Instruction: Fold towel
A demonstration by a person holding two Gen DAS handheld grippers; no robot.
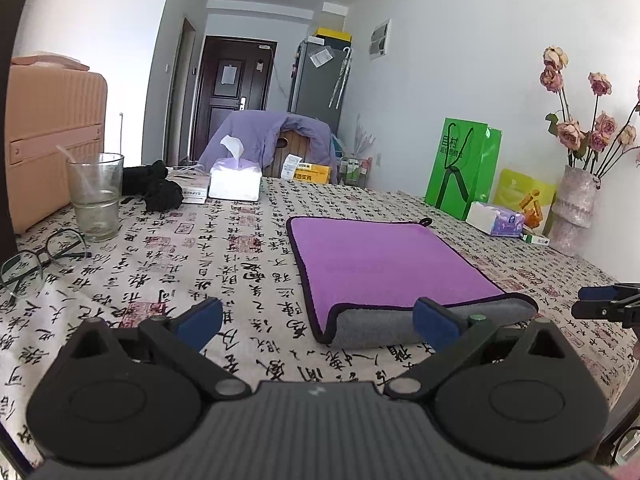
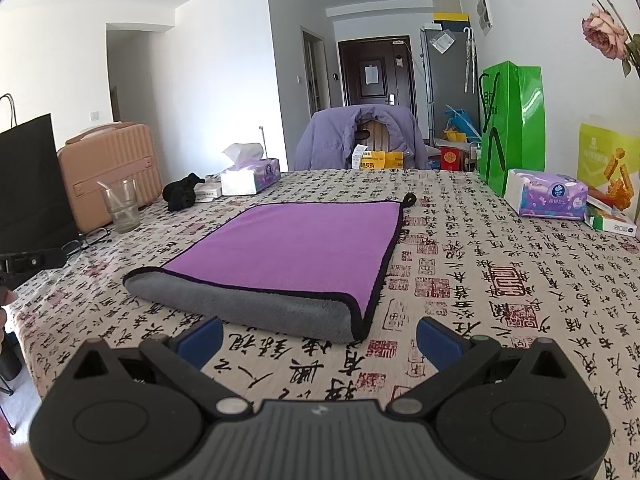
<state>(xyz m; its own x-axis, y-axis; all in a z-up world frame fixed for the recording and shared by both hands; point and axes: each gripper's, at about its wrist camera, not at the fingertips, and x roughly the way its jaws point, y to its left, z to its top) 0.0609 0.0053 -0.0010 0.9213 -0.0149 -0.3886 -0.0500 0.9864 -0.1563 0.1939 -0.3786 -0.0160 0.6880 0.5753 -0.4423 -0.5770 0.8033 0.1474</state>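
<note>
On the table (image 2: pixel 500 300), near its front edge:
Towel (image 2: pixel 296 248): one, purple on top with a grey underside and black trim. It lies flat on the calligraphy-print tablecloth; the near edge is turned over so a grey band shows. One hanging loop sits at the far right corner in the right wrist view.
Left gripper (image 1: pixel 318 322): one, fingers spread wide, holding nothing. It sits low at the towel's near left corner; the right blue pad (image 1: pixel 434 320) overlaps the grey fold in the left wrist view, contact cannot be confirmed.
Right gripper (image 2: pixel 318 338): one, fingers spread wide, holding nothing. It sits just in front of the towel's near right corner, apart from it.
Tissue packs: two. One open box (image 2: pixel 250 176) at the far left, one sealed pack (image 2: pixel 546 198) at the right.
Drinking glass (image 1: pixel 96 196): one, upright, left of the towel, well apart.
Eyeglasses (image 1: pixel 36 264): one pair, just beside the glass.
Green bag (image 1: pixel 462 168): one, upright at the right edge.
Vase (image 1: pixel 574 208): one, holding dried roses.
Suitcase (image 2: pixel 110 168): one, peach, at the left.
</note>
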